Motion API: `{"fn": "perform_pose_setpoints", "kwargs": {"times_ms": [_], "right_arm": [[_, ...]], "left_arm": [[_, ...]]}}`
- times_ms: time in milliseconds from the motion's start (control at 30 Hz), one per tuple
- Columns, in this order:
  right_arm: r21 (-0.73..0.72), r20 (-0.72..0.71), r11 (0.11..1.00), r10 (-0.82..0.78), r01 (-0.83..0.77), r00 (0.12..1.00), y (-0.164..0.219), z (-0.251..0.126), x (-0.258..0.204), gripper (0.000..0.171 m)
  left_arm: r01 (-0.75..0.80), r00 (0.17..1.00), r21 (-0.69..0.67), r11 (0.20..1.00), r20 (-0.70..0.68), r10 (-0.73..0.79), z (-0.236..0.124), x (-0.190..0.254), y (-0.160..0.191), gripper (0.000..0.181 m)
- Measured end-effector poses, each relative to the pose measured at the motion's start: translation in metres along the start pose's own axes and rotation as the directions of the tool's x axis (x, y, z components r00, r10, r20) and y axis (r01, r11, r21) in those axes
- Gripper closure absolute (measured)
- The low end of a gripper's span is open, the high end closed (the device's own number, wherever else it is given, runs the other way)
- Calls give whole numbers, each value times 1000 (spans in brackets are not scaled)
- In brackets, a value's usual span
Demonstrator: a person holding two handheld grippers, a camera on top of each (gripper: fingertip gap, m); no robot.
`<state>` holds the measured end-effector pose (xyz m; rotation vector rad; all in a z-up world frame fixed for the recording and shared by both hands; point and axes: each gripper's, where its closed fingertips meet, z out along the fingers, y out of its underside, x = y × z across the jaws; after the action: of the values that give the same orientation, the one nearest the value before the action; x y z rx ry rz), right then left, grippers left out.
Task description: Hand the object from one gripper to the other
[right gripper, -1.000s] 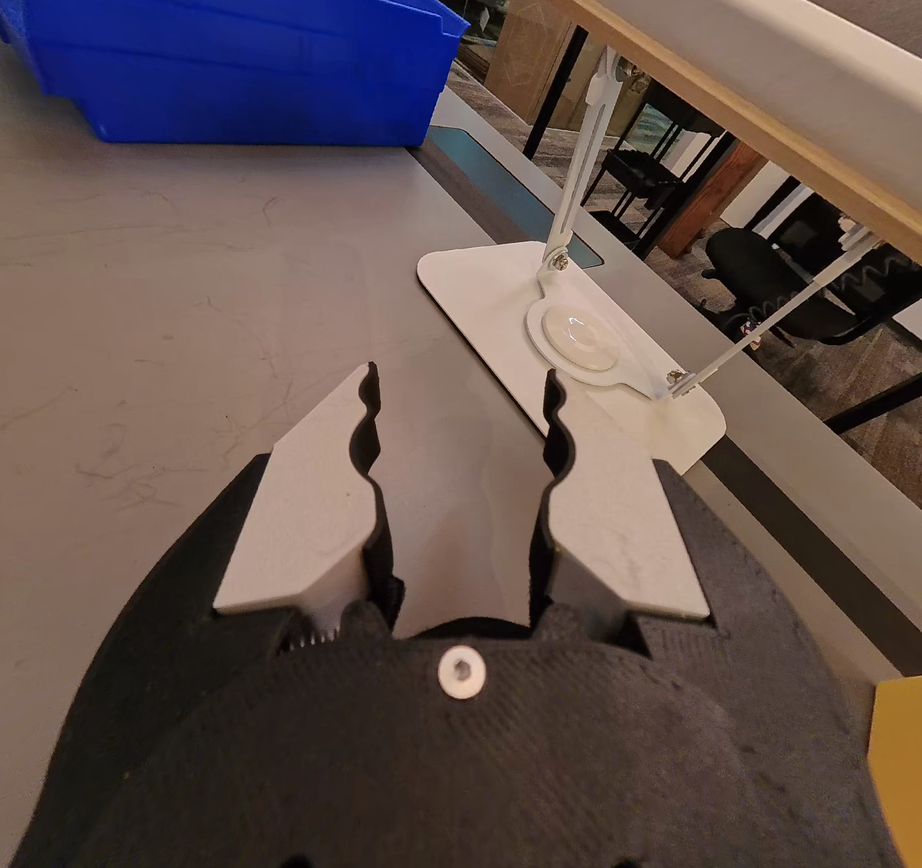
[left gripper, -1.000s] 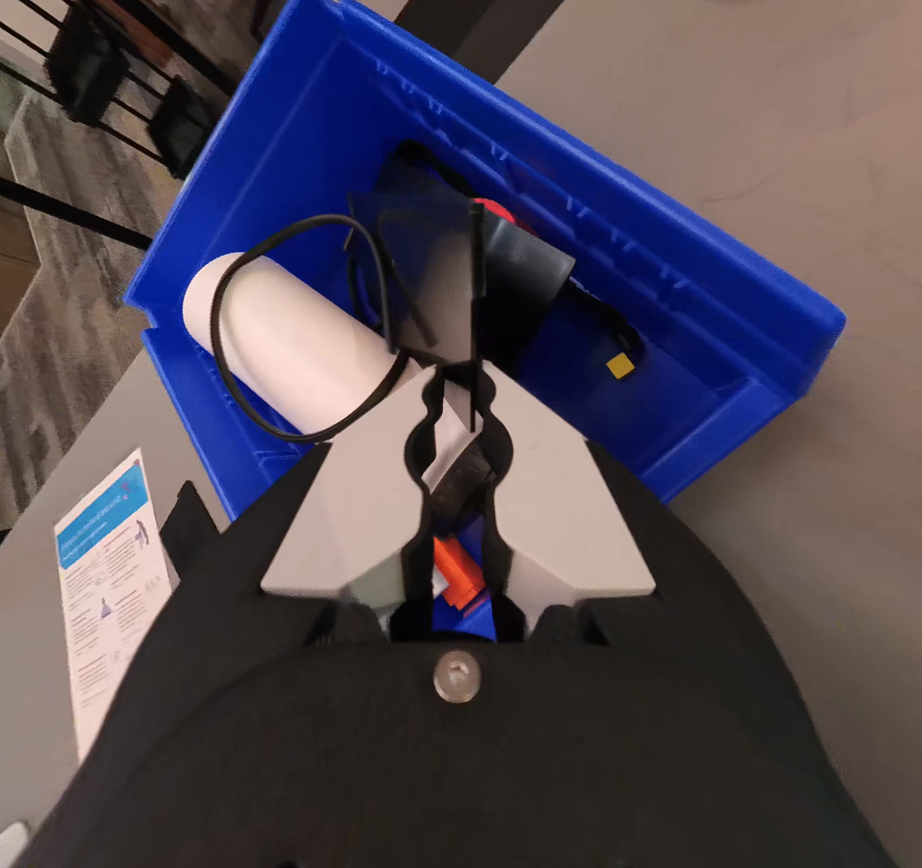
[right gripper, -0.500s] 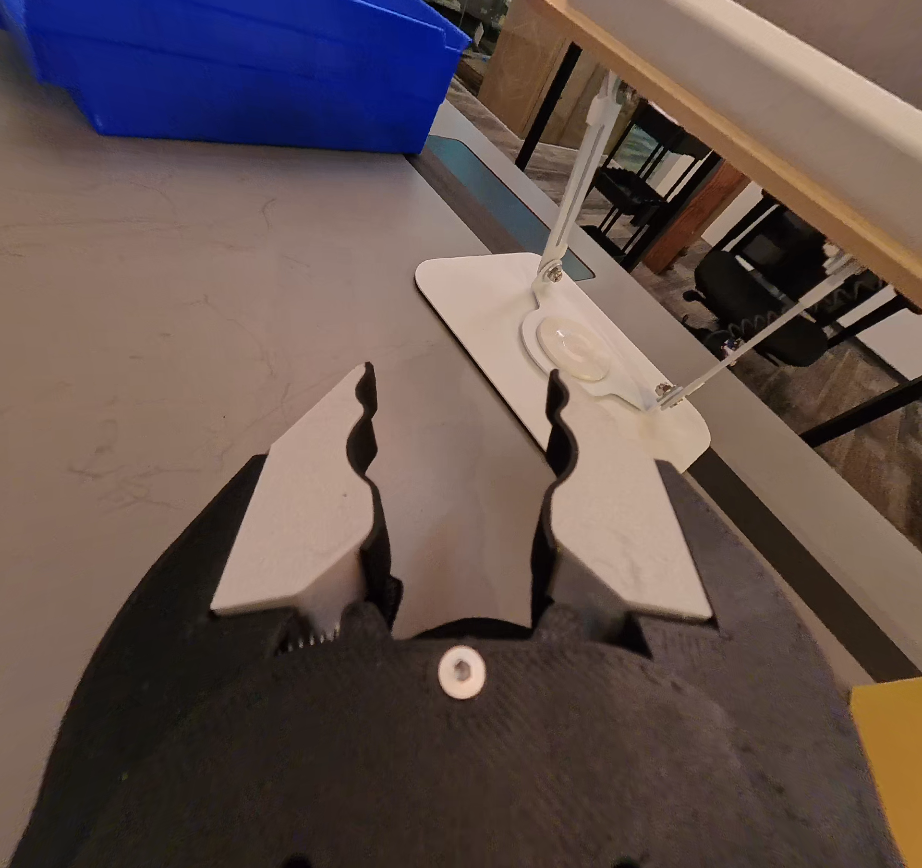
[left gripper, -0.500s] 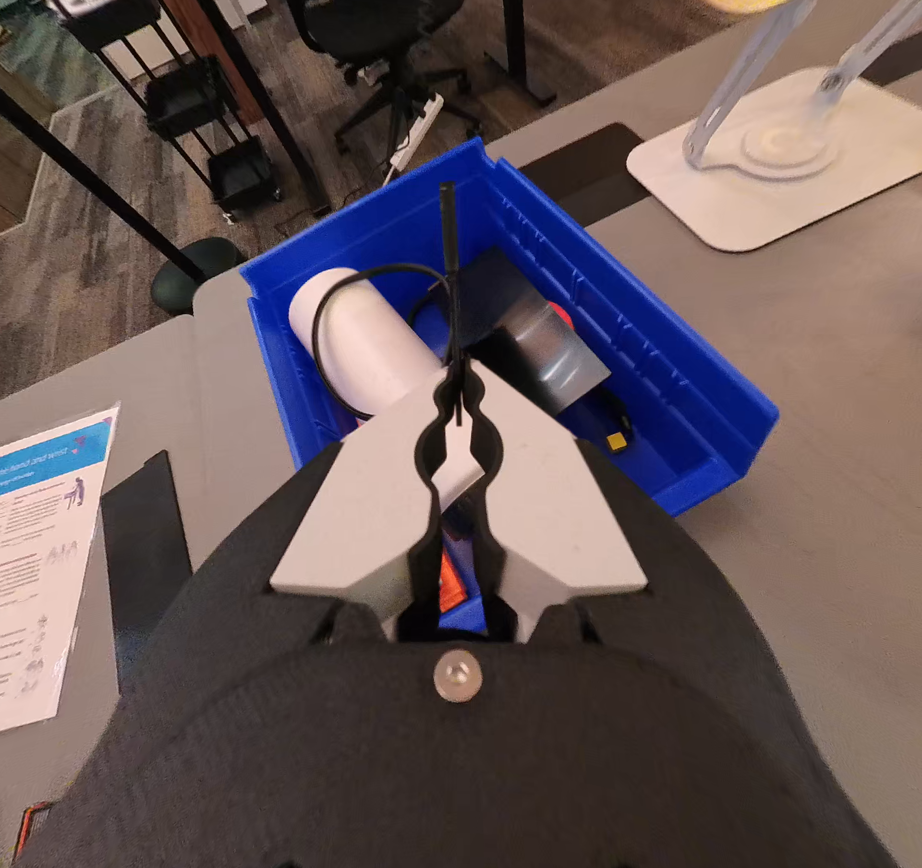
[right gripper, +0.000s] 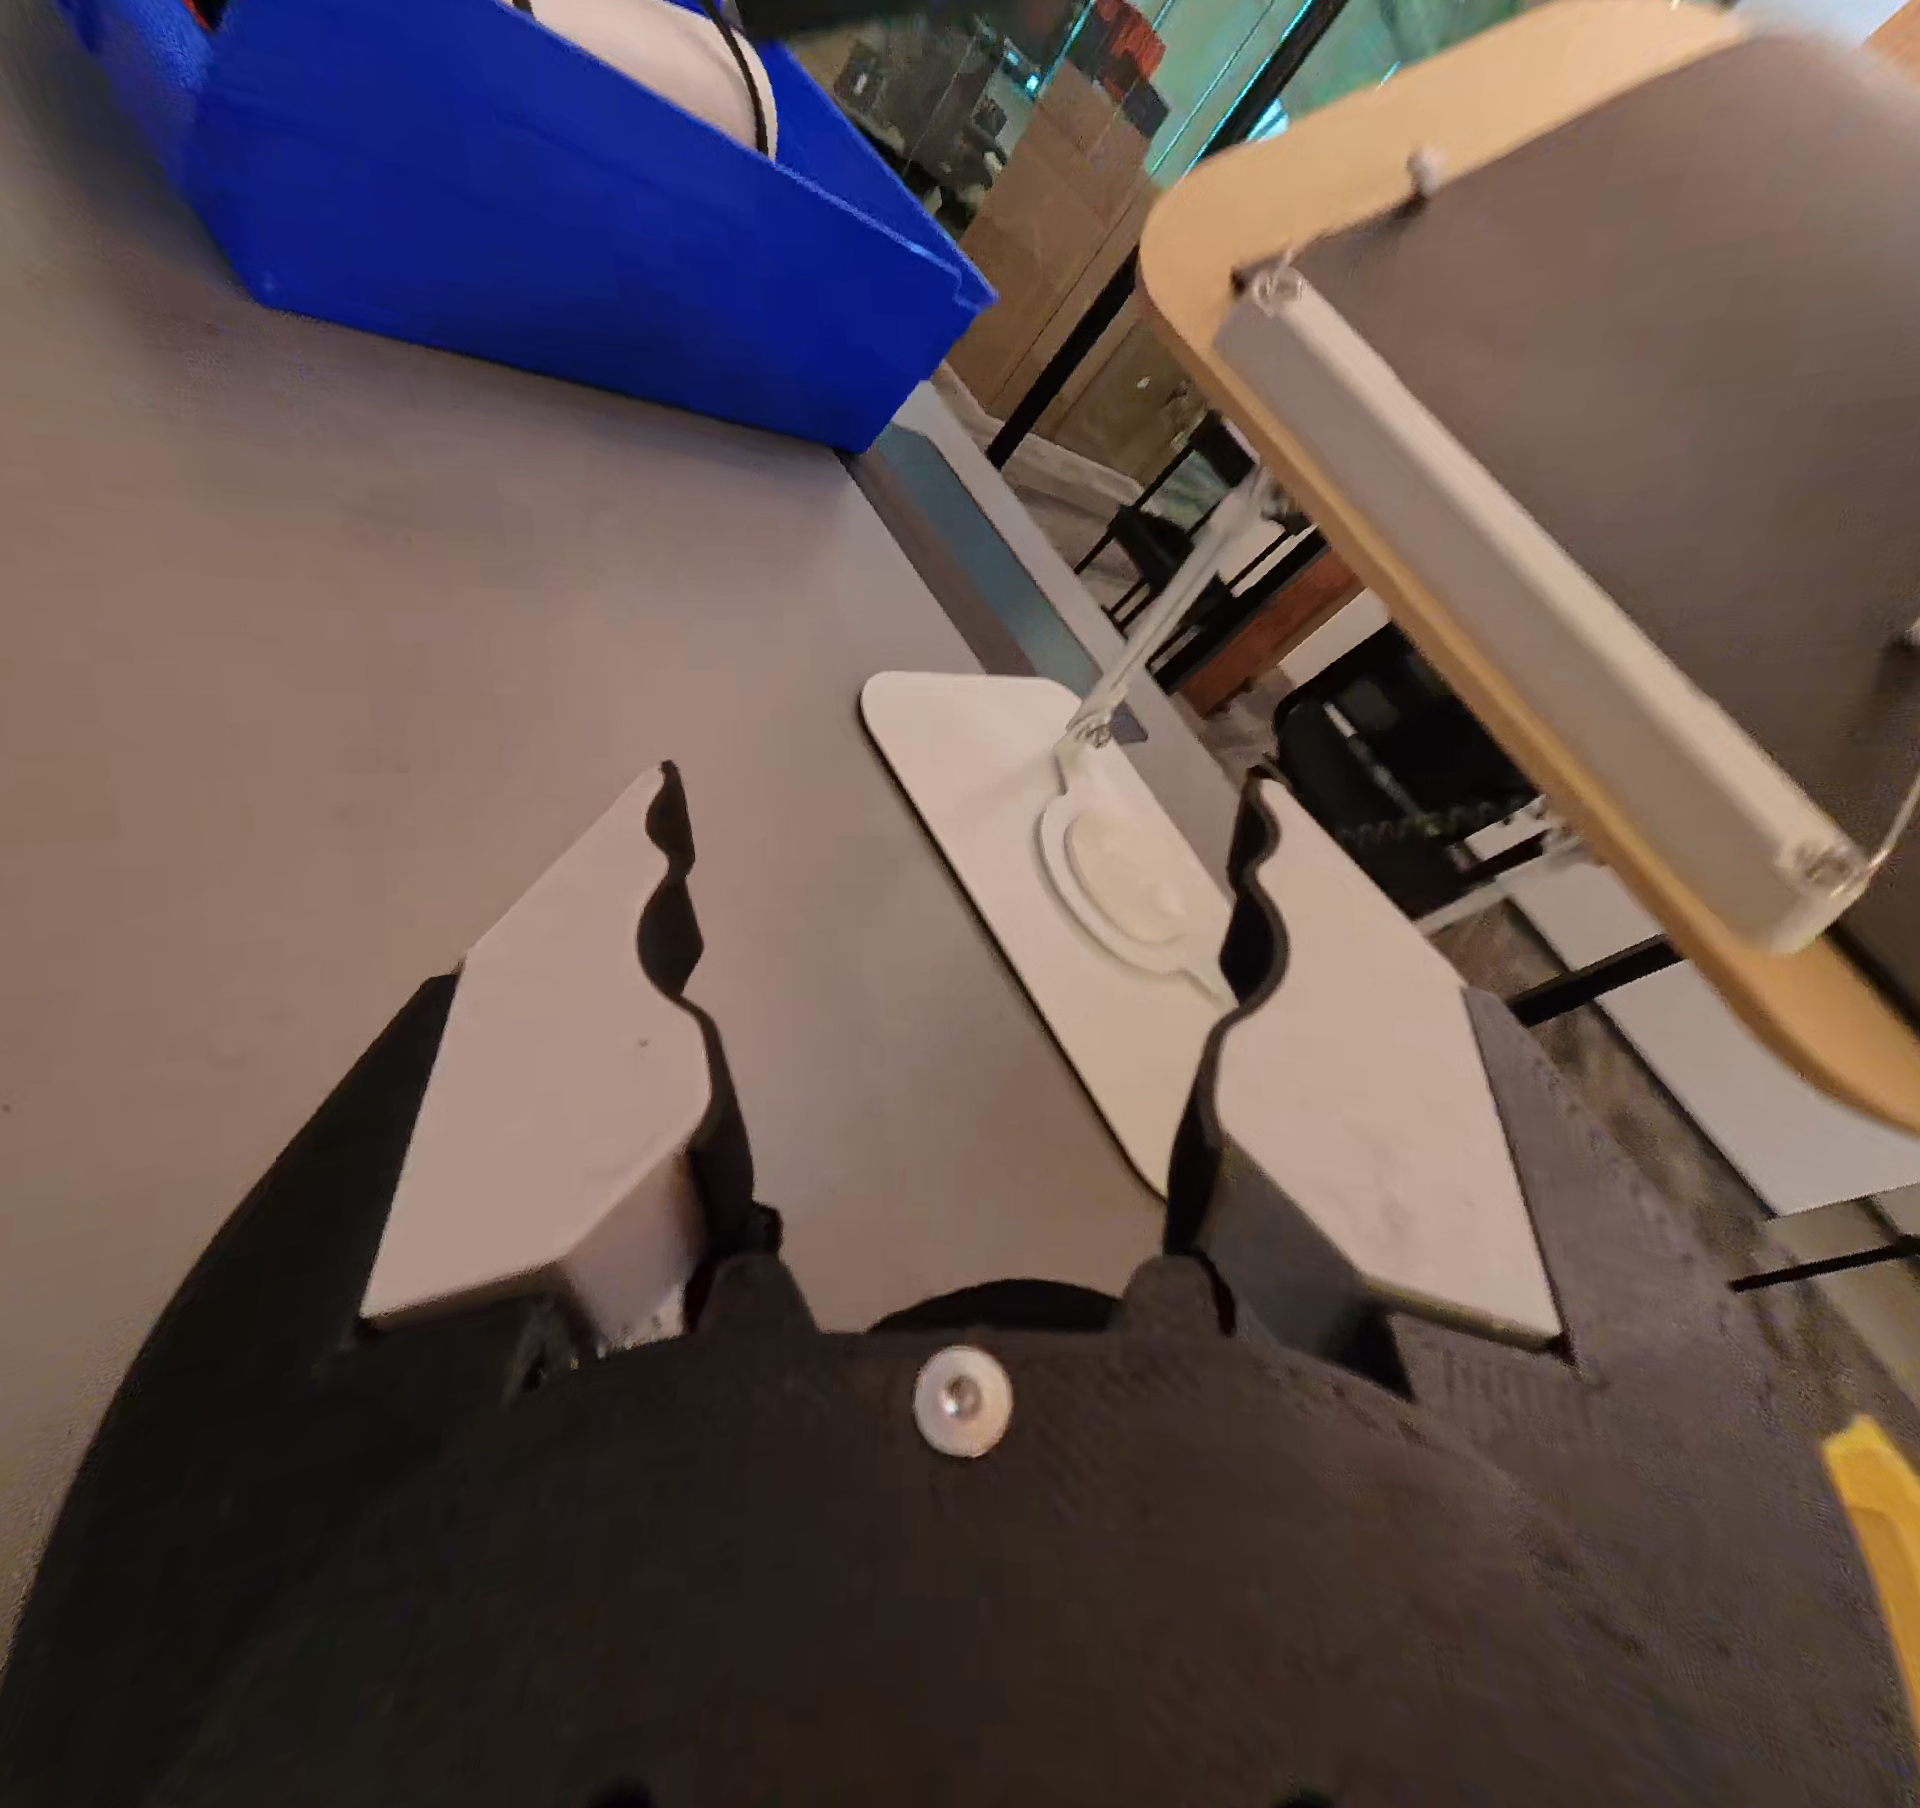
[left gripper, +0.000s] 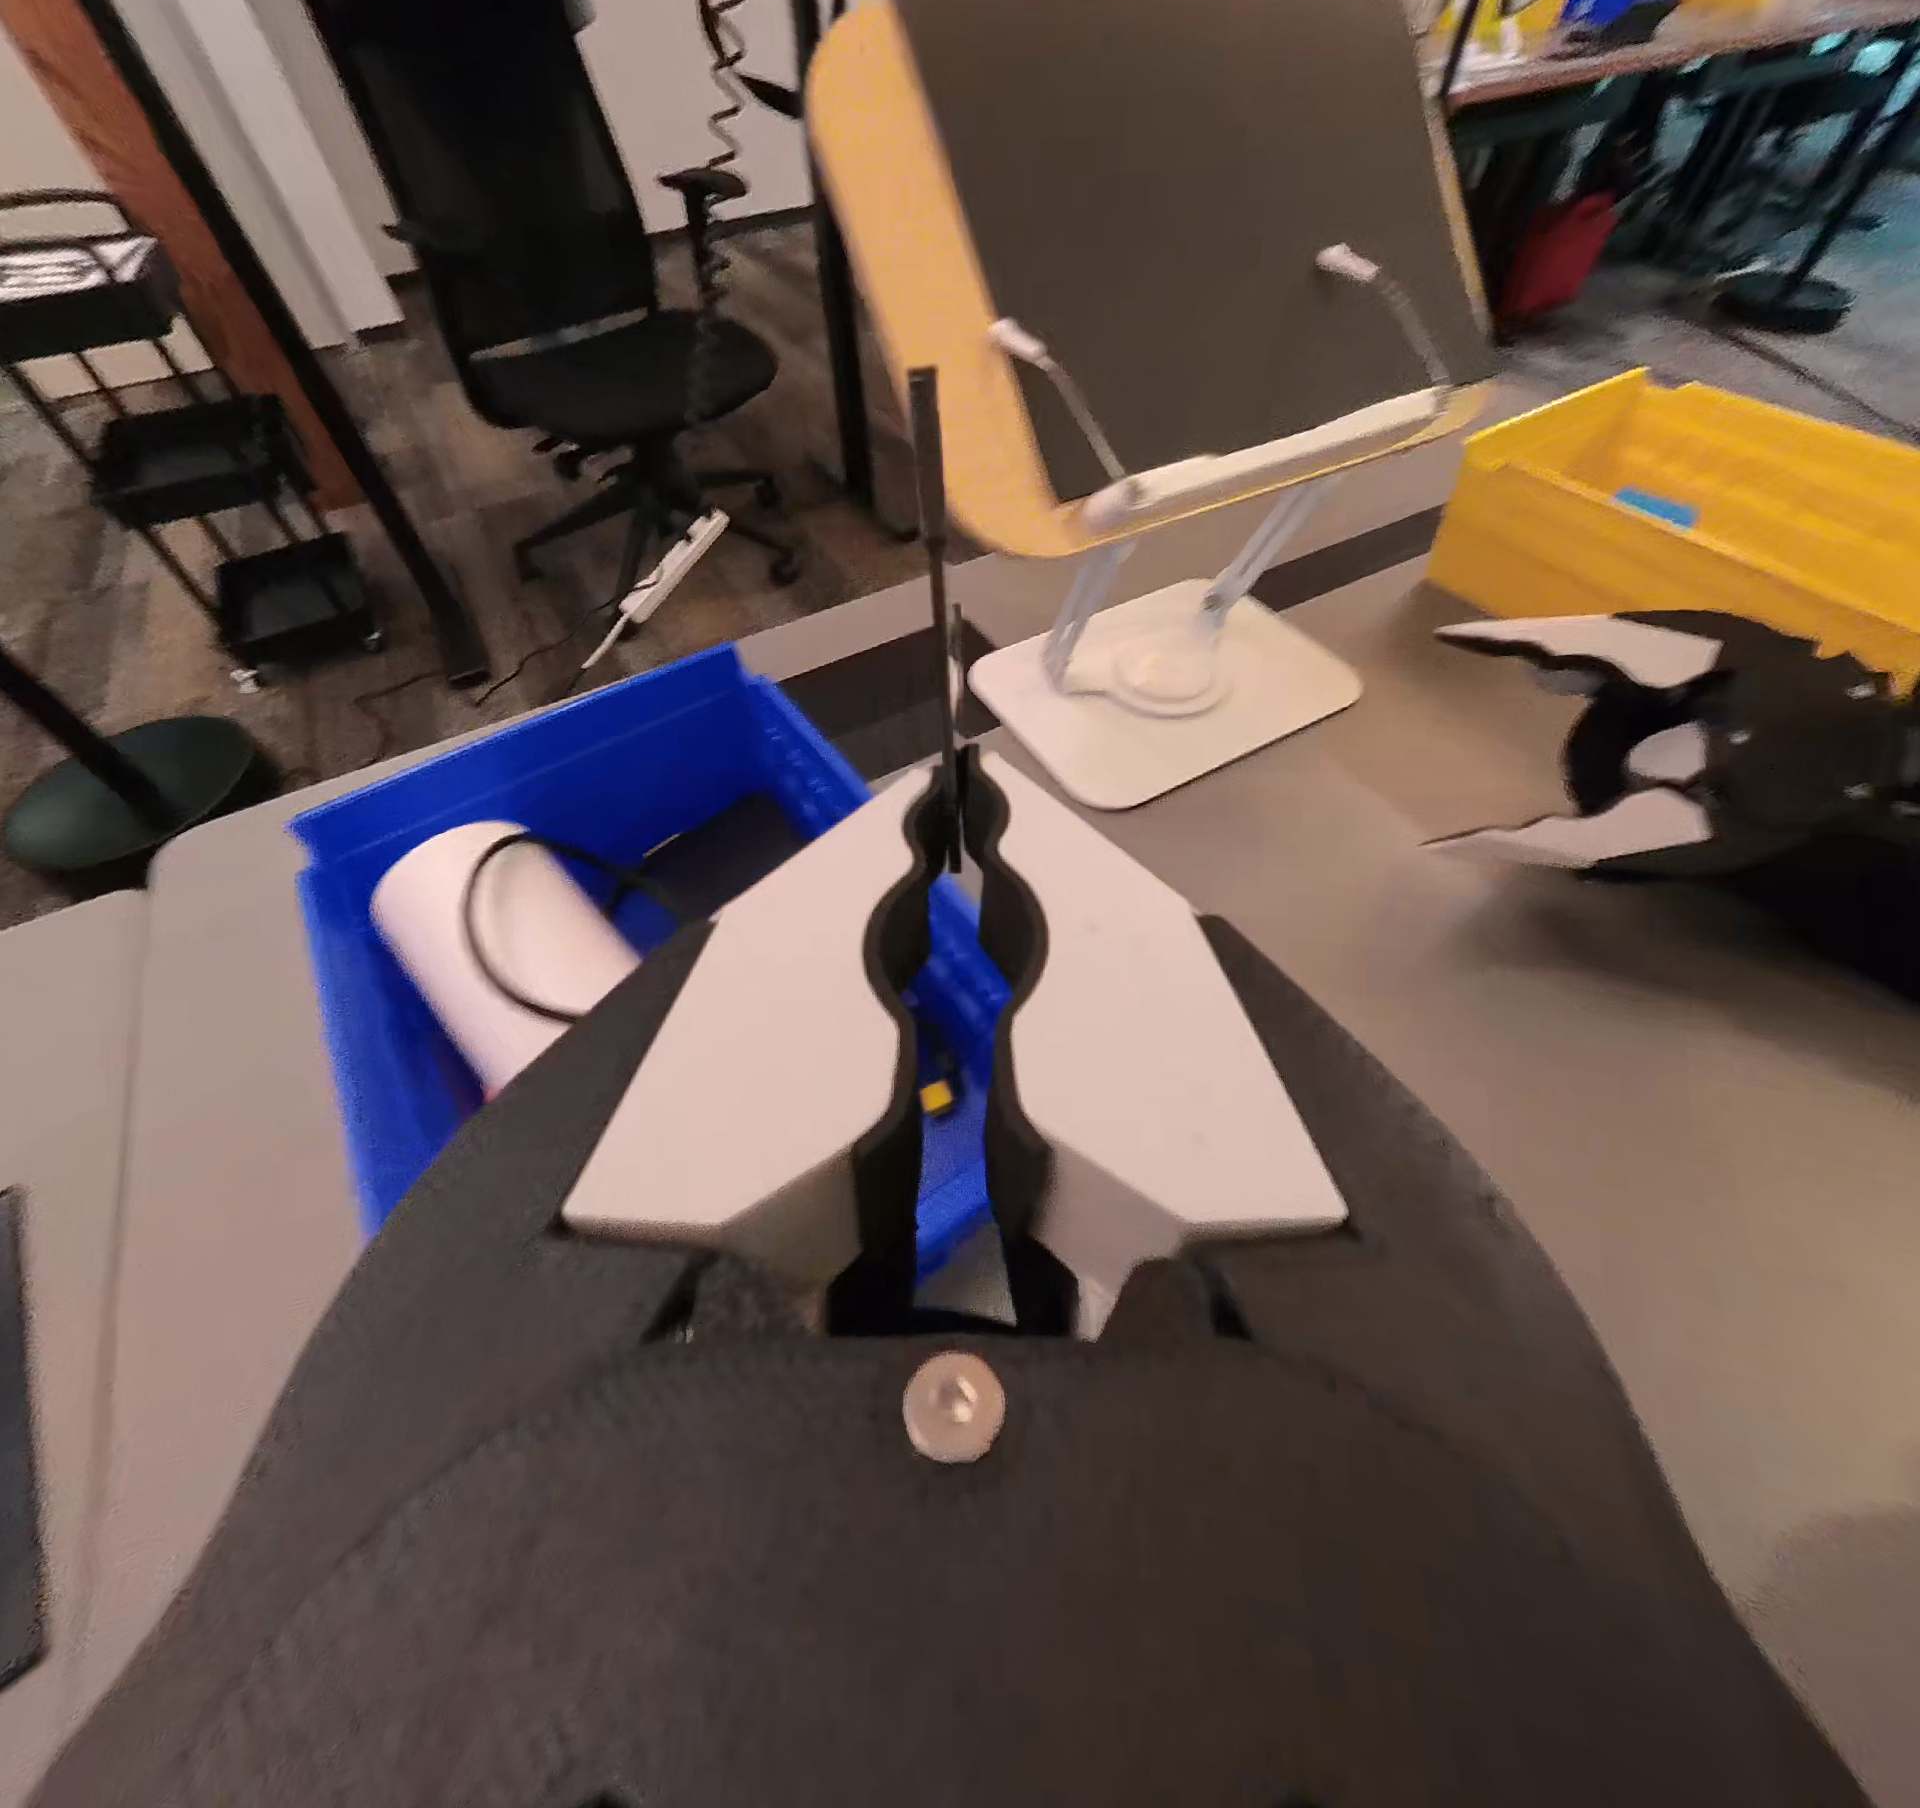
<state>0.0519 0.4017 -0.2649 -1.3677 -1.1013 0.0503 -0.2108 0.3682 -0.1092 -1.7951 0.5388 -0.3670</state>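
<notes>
My left gripper (left gripper: 951, 782) is shut on a thin black strip like a cable tie (left gripper: 928, 511), which stands straight up from the fingertips above the blue bin (left gripper: 582, 750). My right gripper (right gripper: 956, 792) is open and empty, low over the grey table. It also shows in the left wrist view (left gripper: 1455, 735) at the right, jaws apart and turned toward the left gripper, well apart from the tie. The tie does not show in the right wrist view.
The blue bin (right gripper: 520, 231) holds a white roll (left gripper: 488, 937) with a black loop around it. A white stand base (left gripper: 1164, 698) carries a tilted wood-edged board (left gripper: 1143, 200) over the table's far side. A yellow bin (left gripper: 1662, 522) sits at the far right. Across from one pair of fingers to the other is roughly 30 cm.
My left gripper has risen out of the blue bin with the black tie and tipped up toward the room. My right gripper has opened wider and swung a little.
</notes>
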Motion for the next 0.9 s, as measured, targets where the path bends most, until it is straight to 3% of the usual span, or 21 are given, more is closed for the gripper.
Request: {"fn": "perform_pose_setpoints", "kwargs": {"times_ms": [300, 533, 767, 900], "right_arm": [[71, -105, 986, -146, 154, 984, -55, -5, -29, 48], [24, -171, 992, -115, 121, 979, -44, -5, -11, 45], [-8, -82, 1000, -31, 30, 996, -24, -1, -13, 74], [2, -50, 1000, 4, -4, 999, -25, 0, -17, 75]], "left_arm": [[51, 966, 34, 998, -256, -40, 55, 131, 9, 181], [24, 934, -57, 998, -355, -42, 88, 192, 36, 181], [12, 905, -89, 996, -423, -49, 93, 218, 46, 181], [17, 905, -87, 996, -423, -52, 92, 219, 46, 181]]}}
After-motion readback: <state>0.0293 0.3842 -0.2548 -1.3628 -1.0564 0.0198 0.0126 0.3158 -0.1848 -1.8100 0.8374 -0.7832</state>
